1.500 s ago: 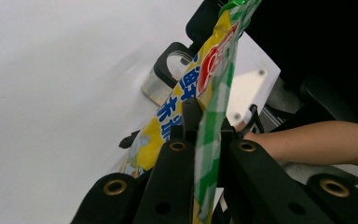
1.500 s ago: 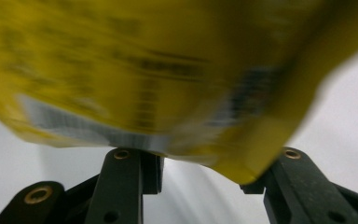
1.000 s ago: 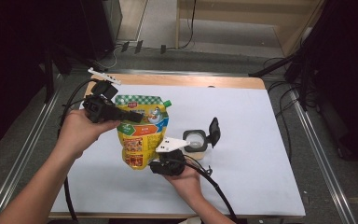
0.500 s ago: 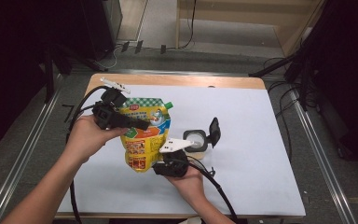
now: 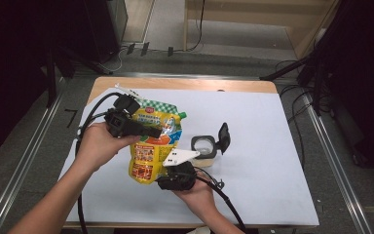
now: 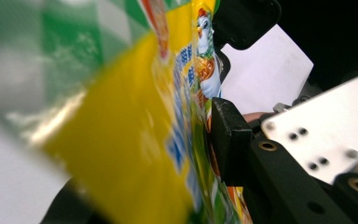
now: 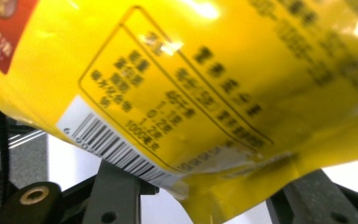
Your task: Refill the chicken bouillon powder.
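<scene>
A yellow food pouch (image 5: 152, 146) with a green-checked top is held up over the white table sheet (image 5: 272, 146). My left gripper (image 5: 152, 130) reaches in from the left and is shut across the pouch's upper part; its jaws have just been opening slightly with the pouch (image 6: 121, 140) still between them. One black finger (image 6: 230, 140) presses on the printed face. My right gripper (image 5: 163, 171) comes from below and is shut on the pouch's bottom edge; its jaws have just been opening a little too. The barcode side of the pouch (image 7: 191, 70) lies between its two fingers (image 7: 114, 186).
A small clear container (image 5: 203, 146) with its black flip lid (image 5: 222, 136) standing open sits on the sheet just right of the pouch. Black cables (image 5: 90, 114) trail from both grippers. The wooden table edge (image 5: 185, 84) runs along the far side, with metal rails on both sides.
My left hand has carried the top of the pouch a little to the right and toward the person. The right gripper has stayed under the pouch's bottom.
</scene>
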### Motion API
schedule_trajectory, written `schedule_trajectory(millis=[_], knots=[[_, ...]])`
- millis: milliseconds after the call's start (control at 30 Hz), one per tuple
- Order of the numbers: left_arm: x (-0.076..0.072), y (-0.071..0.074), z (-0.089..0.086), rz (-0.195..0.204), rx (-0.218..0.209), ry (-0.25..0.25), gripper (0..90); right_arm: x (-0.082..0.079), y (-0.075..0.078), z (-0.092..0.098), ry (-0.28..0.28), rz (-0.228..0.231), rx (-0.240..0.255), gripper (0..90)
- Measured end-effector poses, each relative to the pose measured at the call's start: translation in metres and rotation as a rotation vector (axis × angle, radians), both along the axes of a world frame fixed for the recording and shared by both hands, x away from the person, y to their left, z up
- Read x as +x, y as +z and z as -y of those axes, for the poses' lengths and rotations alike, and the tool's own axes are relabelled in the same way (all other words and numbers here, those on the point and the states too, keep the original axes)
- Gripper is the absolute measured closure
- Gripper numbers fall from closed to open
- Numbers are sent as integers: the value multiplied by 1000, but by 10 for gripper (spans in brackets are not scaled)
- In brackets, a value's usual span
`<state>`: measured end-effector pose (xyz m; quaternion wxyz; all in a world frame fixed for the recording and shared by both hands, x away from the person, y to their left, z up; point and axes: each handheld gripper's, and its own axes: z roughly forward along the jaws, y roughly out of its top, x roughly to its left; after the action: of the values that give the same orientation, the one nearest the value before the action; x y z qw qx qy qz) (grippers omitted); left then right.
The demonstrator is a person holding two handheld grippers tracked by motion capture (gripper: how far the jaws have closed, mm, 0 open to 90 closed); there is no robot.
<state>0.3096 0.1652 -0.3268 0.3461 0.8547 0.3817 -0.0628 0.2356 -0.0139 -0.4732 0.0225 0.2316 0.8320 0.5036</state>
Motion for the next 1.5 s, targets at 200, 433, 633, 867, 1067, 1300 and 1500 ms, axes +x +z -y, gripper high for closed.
schedule_trajectory(millis=[200,433,633,867,1067,1300,1500], knots=[[0,-2,11,-10,-24,3,794,-7,11,8,8,-26,-4,572],[-2,-9,28,-13,0,17,835,-12,9,17,-16,-33,-1,557],[-5,-11,41,-4,28,26,849,-13,4,22,-17,-31,-24,560],[-2,-20,44,-22,9,15,851,-15,2,21,-15,-35,-29,556],[-1,-30,46,-56,-14,23,857,-18,0,15,-24,-23,-52,531],[-4,-34,52,-47,-19,32,842,-19,1,14,-24,-48,-31,591],[-5,-35,53,-53,-18,29,775,-16,4,20,-8,-91,33,615]])
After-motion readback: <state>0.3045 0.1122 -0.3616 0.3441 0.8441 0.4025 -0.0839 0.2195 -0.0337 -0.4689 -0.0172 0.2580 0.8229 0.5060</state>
